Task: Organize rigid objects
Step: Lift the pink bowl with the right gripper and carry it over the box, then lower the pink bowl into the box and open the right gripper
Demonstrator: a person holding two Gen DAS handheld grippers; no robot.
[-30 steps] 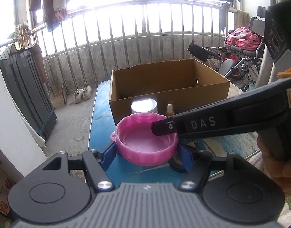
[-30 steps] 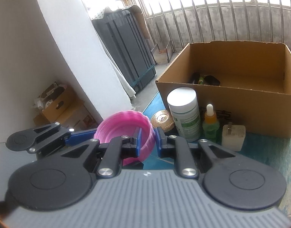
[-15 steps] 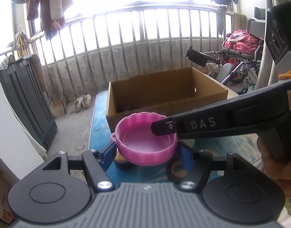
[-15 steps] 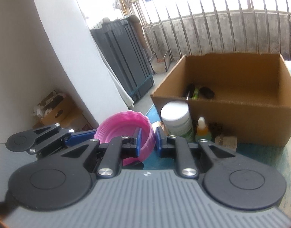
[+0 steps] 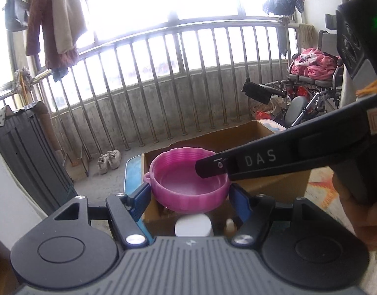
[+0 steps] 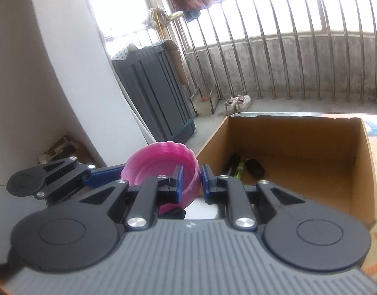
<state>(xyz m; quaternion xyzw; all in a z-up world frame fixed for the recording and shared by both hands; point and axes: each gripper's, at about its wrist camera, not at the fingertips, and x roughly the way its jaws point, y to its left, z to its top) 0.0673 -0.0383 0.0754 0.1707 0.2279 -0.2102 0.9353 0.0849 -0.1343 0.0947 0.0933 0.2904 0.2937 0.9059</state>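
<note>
Gripping pink lid (image 5: 189, 186), both claws, seemingly above cardboard box (image 6: 299, 162)

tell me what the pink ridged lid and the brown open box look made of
Pink ridged round lid: likely moulded plastic, slightly translucent, soft sheen, fine ribs around its wall. Brown open box: corrugated cardboard, matte, with a ragged torn top edge.
</note>
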